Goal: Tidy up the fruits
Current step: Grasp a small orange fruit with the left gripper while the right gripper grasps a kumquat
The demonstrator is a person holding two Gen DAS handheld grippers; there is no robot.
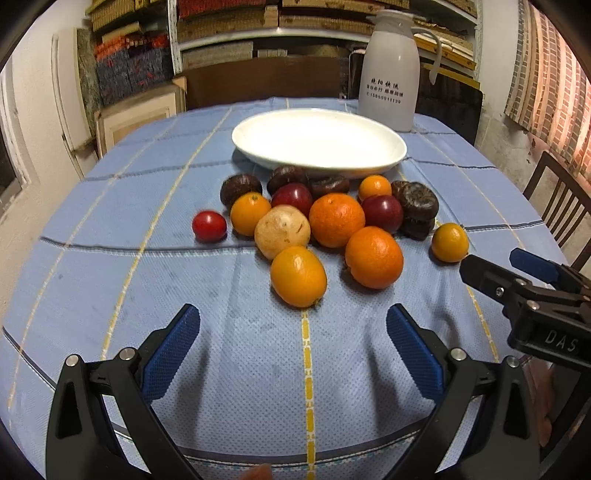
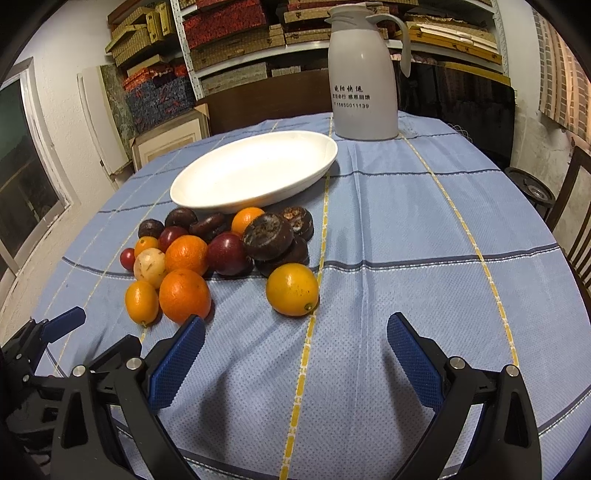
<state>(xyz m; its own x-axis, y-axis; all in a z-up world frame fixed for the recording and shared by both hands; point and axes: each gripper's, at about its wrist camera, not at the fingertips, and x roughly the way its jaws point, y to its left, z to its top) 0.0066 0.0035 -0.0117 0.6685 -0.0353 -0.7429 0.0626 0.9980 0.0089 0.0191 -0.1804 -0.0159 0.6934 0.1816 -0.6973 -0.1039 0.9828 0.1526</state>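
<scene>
A pile of fruit lies on the blue checked tablecloth [image 1: 184, 280] in front of an empty white oval plate [image 1: 319, 142], which also shows in the right wrist view [image 2: 255, 170]. There are oranges [image 1: 373, 257], small yellow-orange citrus [image 1: 298, 277], dark red plums [image 1: 382, 213], a cherry tomato [image 1: 209, 226], a pale round fruit [image 1: 282, 231] and dark brown wrinkled fruits [image 1: 419, 201]. My left gripper [image 1: 293, 350] is open and empty, just short of the nearest citrus. My right gripper [image 2: 295, 354] is open and empty, just below a lone yellow citrus [image 2: 292, 289]; it shows at the right in the left view [image 1: 495, 269].
A white thermos jug [image 1: 389, 74] stands behind the plate at the table's far edge. A wooden chair [image 1: 561, 206] stands at the right. Shelves with boxes [image 2: 229, 33] fill the back wall. A window [image 2: 22, 173] is on the left.
</scene>
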